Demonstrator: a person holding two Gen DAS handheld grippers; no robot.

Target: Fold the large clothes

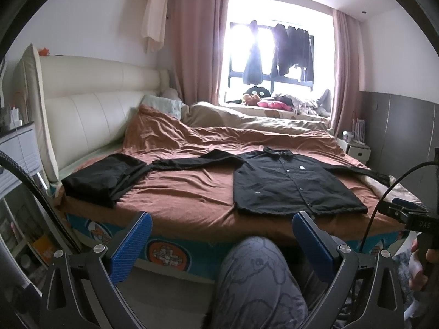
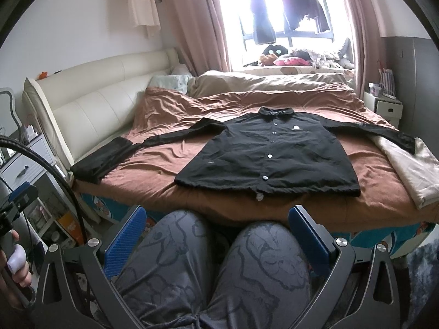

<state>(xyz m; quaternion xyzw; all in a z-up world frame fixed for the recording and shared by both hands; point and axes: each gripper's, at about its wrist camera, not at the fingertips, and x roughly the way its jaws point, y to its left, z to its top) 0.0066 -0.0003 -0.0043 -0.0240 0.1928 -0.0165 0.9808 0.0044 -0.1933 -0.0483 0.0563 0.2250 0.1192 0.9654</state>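
A black button-up shirt lies flat, front up, on the brown bedspread, with both sleeves spread out sideways. It fills the middle of the right wrist view. A folded black garment lies at the bed's left end, also in the right wrist view. My left gripper is open and empty, held back from the bed above the person's knee. My right gripper is open and empty, short of the shirt's hem.
The person's grey patterned trousers sit between the grippers and the bed edge. A cream headboard stands at the left. A beige sheet lies at the bed's right. Nightstands flank the bed. Clothes hang in the window.
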